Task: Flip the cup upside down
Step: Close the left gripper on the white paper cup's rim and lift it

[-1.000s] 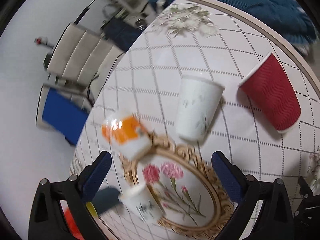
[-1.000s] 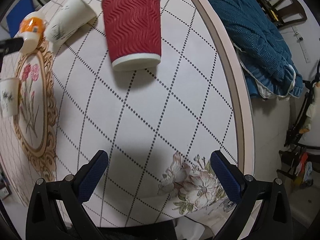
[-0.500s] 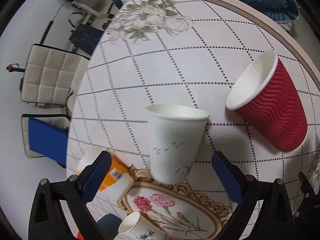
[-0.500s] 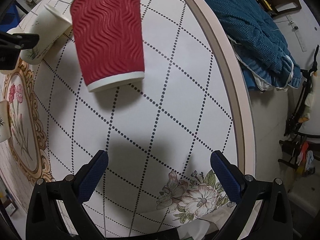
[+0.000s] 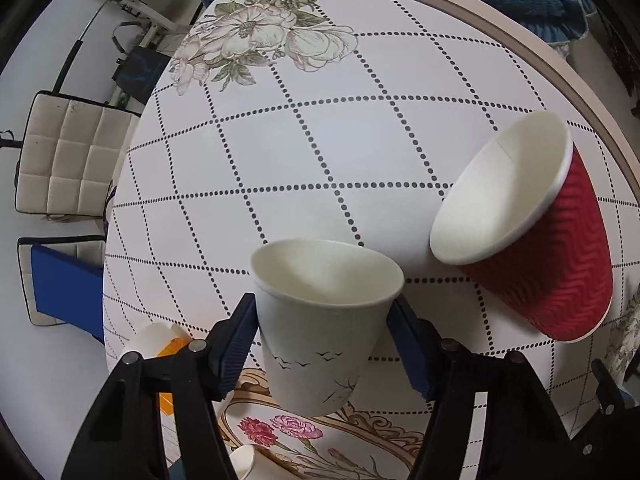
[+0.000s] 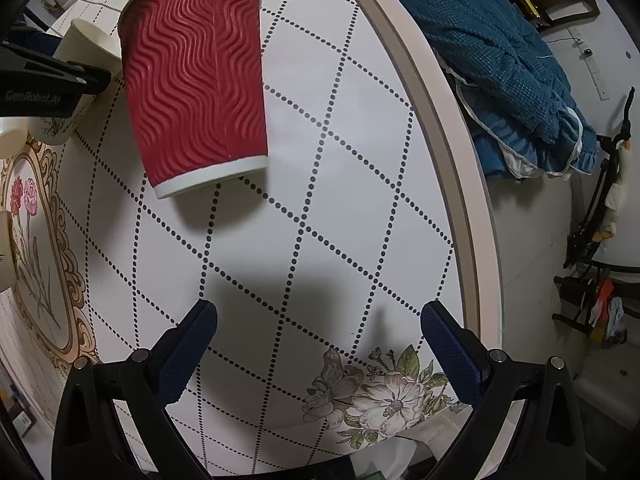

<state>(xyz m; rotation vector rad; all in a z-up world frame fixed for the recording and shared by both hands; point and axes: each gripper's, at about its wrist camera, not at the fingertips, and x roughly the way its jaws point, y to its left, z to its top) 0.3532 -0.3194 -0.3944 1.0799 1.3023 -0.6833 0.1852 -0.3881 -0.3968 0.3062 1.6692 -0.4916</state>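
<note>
A white paper cup (image 5: 320, 332) with small bird prints stands mouth up on the round table, partly on a floral mat. My left gripper (image 5: 322, 320) is shut on it, one blue finger pressed on each side below the rim. A red ribbed paper cup (image 5: 548, 256) stands mouth up to its right, apart from it. In the right wrist view the red cup (image 6: 196, 80) is at the upper left and the white cup (image 6: 86, 56) shows behind the left gripper's arm. My right gripper (image 6: 318, 316) is open and empty above the tablecloth.
A gold-framed floral mat (image 5: 320, 440) lies near the table's front with a small white cup (image 5: 244, 460) on it. An orange and white container (image 5: 168, 344) sits at the left. A blue blanket (image 6: 500, 52) lies beyond the table rim (image 6: 452, 160). Cushioned chairs (image 5: 68, 160) stand at the left.
My left gripper moved forward to the white cup and closed on its sides. My right gripper drifted closer to the red cup and stayed open.
</note>
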